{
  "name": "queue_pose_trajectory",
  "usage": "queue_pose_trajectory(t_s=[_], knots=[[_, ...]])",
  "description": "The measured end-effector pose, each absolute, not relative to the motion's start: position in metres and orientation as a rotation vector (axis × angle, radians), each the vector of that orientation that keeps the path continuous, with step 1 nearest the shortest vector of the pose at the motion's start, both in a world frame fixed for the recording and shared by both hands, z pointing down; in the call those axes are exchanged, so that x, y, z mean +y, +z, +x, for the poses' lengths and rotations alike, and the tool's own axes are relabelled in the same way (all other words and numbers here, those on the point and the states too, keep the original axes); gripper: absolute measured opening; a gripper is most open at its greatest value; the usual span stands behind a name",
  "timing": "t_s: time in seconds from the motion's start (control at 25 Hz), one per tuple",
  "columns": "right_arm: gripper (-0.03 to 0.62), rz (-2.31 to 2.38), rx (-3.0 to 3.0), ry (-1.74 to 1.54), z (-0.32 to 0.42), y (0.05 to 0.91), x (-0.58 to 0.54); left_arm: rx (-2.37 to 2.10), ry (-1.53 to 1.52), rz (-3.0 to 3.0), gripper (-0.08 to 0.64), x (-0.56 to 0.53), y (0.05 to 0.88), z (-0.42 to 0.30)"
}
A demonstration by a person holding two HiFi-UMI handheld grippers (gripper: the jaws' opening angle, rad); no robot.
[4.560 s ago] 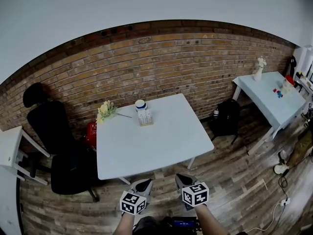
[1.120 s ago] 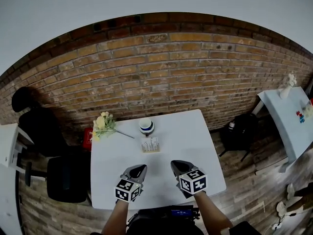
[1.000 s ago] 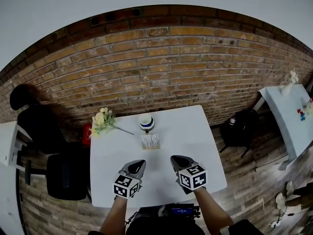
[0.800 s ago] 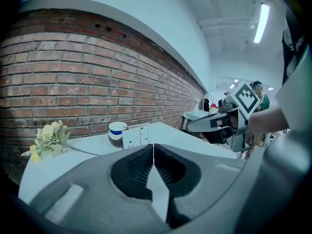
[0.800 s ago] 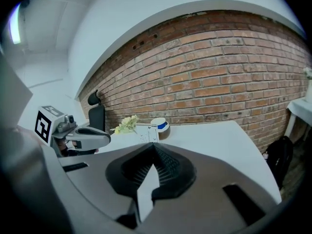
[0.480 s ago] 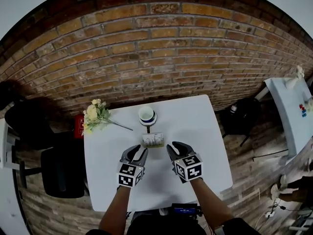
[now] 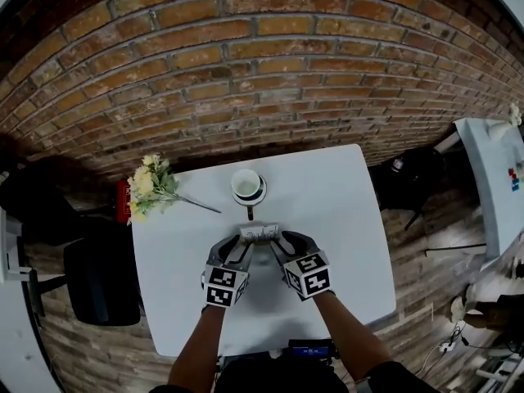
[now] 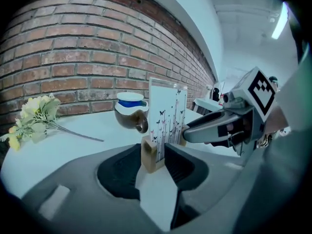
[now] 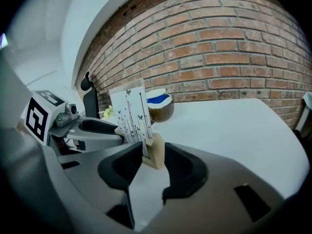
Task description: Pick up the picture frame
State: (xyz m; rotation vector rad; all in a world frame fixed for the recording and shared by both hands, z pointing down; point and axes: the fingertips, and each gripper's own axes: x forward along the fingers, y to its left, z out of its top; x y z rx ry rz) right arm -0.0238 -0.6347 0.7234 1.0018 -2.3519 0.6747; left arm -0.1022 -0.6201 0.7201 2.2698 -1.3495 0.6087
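A picture frame (image 7: 260, 233), a clear panel printed with thin stems and butterflies on a wooden base, stands upright on the white table (image 7: 344, 219). My left gripper (image 7: 234, 244) is at its left end and my right gripper (image 7: 286, 241) at its right end. In the left gripper view the frame (image 8: 167, 108) rises between the left gripper's (image 8: 155, 153) opening jaws, its base in the gap. In the right gripper view the other end of the frame (image 9: 130, 112) sits between the right gripper's (image 9: 152, 153) opening jaws. The frame rests on the table.
A brown and white cup with a blue rim (image 7: 247, 187) stands just behind the frame. A bunch of yellow flowers (image 7: 147, 187) lies at the table's far left corner. A black chair (image 7: 98, 277) stands left of the table, a dark bag (image 7: 405, 178) and a second table (image 7: 495, 178) to the right.
Both grippers have moved forward and down from the table's near half to the frame's two ends. Their jaws, shut before, now stand apart around the frame's base.
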Motion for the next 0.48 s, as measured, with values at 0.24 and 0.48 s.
queue_pose_trajectory(t_s=[0.24, 0.48], knots=[[0.141, 0.989, -2.349, 0.693, -0.0305, 0.7322, -0.6385, -1.367, 0.612, 2.248, 0.143, -0.6237, 0.7295, -0.1027], [0.126, 0.997, -2.355, 0.666, -0.0314, 0.7333, -0.6389, -1.382, 0.584, 2.239, 0.126, -0.6243, 0.731, -0.1042]])
